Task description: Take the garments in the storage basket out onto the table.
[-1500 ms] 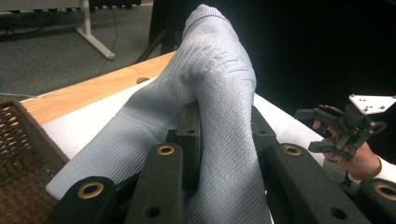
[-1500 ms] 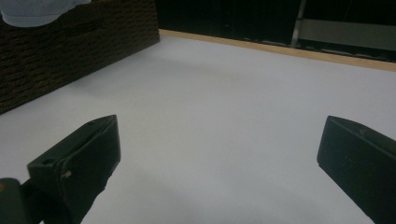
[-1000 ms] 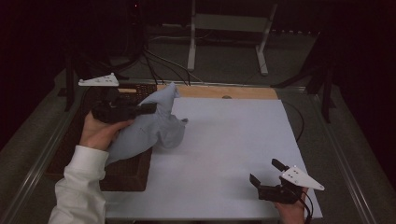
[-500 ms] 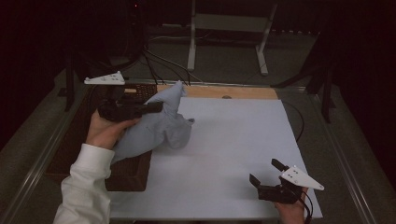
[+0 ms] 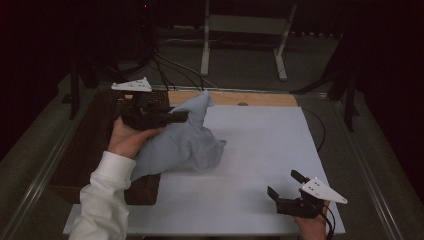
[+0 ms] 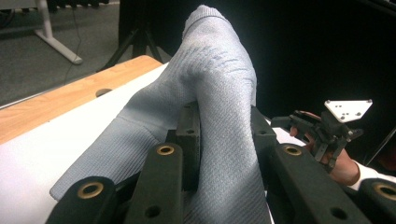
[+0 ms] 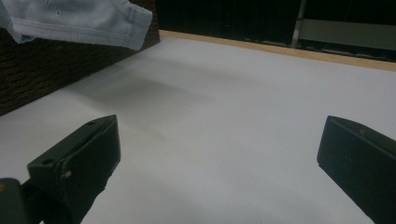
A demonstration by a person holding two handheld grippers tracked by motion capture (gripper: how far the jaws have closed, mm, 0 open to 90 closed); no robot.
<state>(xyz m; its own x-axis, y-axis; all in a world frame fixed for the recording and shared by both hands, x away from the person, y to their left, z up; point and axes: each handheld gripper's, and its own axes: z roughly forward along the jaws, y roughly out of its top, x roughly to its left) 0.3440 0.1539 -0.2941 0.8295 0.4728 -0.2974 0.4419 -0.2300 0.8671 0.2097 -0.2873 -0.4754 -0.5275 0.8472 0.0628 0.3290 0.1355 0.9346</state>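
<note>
While the left claw [image 5: 182, 116] clenches a fold of the pale blue garment [image 5: 185, 142], the cloth hangs from it, over the counter's [image 5: 260, 150] left edge and a dark basket [image 5: 80, 165]. Released, the right claw [image 5: 285, 185] hovers near the counter's front right corner, nothing between its jaws.

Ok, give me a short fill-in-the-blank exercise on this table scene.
1. The left gripper is shut on a light blue ____.
2. The right gripper has its jaws ____ and holds nothing.
3. The cloth trails out of a dark woven ____ at the table's left side.

Missing words: cloth; open; basket
</note>
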